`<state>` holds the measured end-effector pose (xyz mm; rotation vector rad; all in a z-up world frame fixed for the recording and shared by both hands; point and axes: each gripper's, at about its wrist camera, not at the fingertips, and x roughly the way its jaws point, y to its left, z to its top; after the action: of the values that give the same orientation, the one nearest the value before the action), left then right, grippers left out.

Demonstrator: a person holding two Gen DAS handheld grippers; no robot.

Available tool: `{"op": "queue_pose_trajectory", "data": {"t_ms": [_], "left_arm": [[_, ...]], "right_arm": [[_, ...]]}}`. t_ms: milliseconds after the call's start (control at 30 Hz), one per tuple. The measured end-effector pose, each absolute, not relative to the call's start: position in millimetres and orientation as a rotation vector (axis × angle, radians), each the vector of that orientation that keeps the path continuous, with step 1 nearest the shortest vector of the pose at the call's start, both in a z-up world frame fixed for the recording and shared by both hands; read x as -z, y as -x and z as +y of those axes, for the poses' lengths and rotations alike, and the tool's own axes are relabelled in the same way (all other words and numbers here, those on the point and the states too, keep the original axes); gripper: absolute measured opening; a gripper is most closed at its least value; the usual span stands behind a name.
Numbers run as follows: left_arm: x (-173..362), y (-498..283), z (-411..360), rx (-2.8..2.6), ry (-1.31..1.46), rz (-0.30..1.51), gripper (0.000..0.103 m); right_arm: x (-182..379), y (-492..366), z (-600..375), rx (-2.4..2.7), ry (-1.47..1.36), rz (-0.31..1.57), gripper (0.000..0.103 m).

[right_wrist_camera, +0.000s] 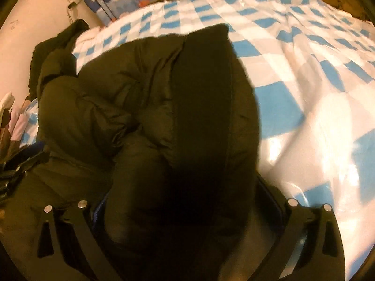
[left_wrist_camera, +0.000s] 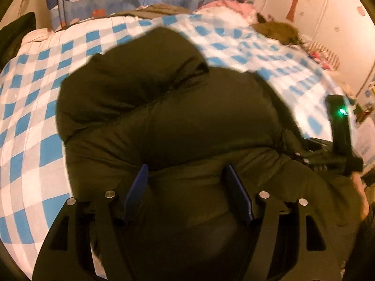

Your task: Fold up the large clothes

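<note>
- While the dark puffy jacket [left_wrist_camera: 168,117] lies mid-frame on the checked bed [left_wrist_camera: 30,121], the left claw [left_wrist_camera: 187,185] gapes, gripping nothing.
- Right claw [right_wrist_camera: 187,210] is buried in padding; its grip is unclear.
- Press air out before creasing.

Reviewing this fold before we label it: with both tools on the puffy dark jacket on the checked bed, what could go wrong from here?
1. The left tool stands open over the dark jacket; the puffy fabric may bulge out rather than be caught.
2. The right tool is buried under a thick fold, so its grip cannot be checked; a loose hold could let the fold spring open.
3. The checked bed cover looks glossy; the jacket may slide while being pressed.
</note>
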<state>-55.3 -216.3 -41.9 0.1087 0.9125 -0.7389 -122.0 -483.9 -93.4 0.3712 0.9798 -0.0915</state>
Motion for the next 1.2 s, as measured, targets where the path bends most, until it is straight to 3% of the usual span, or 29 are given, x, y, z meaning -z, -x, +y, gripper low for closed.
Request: {"op": "queue_pose_trajectory", "data": {"t_ms": [100, 200, 300, 433, 667, 900, 1033, 1200], "left_arm": [[16, 70, -167, 0.725, 0.048, 0.858, 0.065], [16, 71, -118, 0.673, 0.203, 0.877, 0.075], [54, 60, -90, 0.641, 0.359, 1.017, 0.076], [86, 51, -103, 0.713, 0.46, 1.104, 0.081], [44, 64, -101, 0.773, 0.364, 0.979, 0.08], [-8, 72, 80, 0.432, 0.249, 0.851, 0.08], [18, 62, 159, 0.211, 0.224, 0.925, 0.08], [74, 55, 163, 0.244, 0.232, 0.962, 0.084]], "right_arm": [[41, 143, -479, 0.069, -0.384, 0.864, 0.096], [15, 146, -462, -0.037, -0.419, 0.852, 0.096], [44, 124, -439, 0.004, -0.314, 0.997, 0.096], [85, 123, -446, 0.001, -0.42, 0.945, 0.098], [84, 93, -376, -0.117, -0.493, 0.835, 0.098], [84, 14, -201, -0.41, -0.425, 0.823, 0.098], [99, -26, -120, -0.397, -0.197, 0.888, 0.098], [112, -36, -126, -0.375, -0.146, 0.955, 0.098]]}}
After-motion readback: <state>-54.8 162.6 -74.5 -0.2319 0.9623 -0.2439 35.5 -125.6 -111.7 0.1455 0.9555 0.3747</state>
